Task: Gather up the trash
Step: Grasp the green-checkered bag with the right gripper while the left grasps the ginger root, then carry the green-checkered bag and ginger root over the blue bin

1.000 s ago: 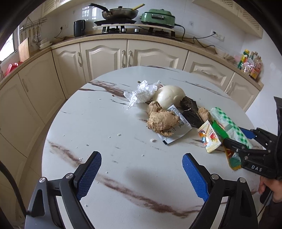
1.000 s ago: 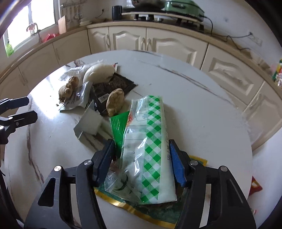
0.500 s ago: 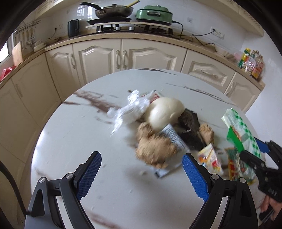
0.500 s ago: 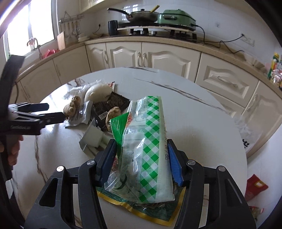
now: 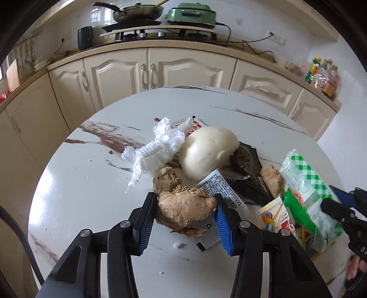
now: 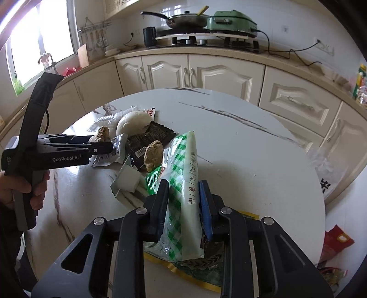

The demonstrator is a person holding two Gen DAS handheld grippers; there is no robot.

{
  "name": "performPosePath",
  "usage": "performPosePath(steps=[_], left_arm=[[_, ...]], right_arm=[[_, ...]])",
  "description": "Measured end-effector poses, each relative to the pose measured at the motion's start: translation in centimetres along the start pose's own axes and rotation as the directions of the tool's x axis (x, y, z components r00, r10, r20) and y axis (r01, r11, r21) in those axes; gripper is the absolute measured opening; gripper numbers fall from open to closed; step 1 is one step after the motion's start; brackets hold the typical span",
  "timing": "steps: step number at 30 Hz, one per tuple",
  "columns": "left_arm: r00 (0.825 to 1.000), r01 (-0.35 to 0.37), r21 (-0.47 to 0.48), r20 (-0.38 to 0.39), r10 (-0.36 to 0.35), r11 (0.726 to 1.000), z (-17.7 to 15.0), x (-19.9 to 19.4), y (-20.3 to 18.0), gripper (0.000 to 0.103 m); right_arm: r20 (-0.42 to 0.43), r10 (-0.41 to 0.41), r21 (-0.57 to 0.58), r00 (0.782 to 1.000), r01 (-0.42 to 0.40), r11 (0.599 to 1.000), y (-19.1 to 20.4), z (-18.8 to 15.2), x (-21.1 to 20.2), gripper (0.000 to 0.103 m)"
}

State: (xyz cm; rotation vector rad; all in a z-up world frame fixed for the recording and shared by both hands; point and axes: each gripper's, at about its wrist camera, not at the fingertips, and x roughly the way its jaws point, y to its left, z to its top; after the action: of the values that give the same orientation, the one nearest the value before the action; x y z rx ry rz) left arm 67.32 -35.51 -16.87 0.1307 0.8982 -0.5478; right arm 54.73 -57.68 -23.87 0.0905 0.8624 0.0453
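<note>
Two grasps are closing: your left gripper fingers have just narrowed onto the ginger root mid-surface, right gripper pinching the green-checked food bag. Next, lift both clear.

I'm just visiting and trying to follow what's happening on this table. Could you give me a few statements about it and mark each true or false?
1. The left gripper has its jaws around a lump of ginger. True.
2. The right gripper holds a black wrapper. False: it is shut on a green-checked bag; the black wrapper lies on the table.
3. The white bun lies beside crumpled clear plastic. True.
4. The pan stands on the table. False: it is on the stove at the back.
5. Only one piece of ginger is in view. False: a smaller piece lies by the black wrapper.
</note>
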Motion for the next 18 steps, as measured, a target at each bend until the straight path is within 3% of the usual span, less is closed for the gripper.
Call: performPosePath(steps=[4,10,12,13,15,18], left_arm=[[1.0,0.008,0.01,0.021,-0.008,1.0,-0.9,-1.0,0.3,0.045],[0.999,0.012,0.03,0.049,-0.014,0.999,-3.1,-4.1,0.4,0.045],[0.998,0.016,0.033,0.06,-0.018,0.999,-4.0,-5.3,0.5,0.045],[0.998,0.02,0.035,0.062,-0.022,0.999,-4.4,-5.9,0.5,0.045],[0.997,0.024,0.04,0.066,-0.027,0.999,-5.0,-6.7,0.3,0.045],[0.997,0.032,0.05,0.074,-0.036,0.998,-6.0,-8.2,0.3,0.045]], right_arm=[[-0.041,0.021,0.007,0.999,-0.021,1.0,0.1,-0.1,0.7,0.032],[-0.091,0.031,0.022,0.995,-0.029,0.999,0.7,-0.1,2.3,0.049],[-0.103,0.006,0.014,0.995,-0.004,1.0,1.3,0.0,2.5,0.072],[-0.122,-0.002,-0.002,0.992,0.002,1.0,1.9,0.1,2.9,0.075],[-0.132,-0.015,-0.029,0.991,0.012,1.0,2.9,-0.2,3.3,0.072],[-0.112,-0.108,-0.084,0.988,0.099,0.992,4.1,-0.5,3.6,0.057]])
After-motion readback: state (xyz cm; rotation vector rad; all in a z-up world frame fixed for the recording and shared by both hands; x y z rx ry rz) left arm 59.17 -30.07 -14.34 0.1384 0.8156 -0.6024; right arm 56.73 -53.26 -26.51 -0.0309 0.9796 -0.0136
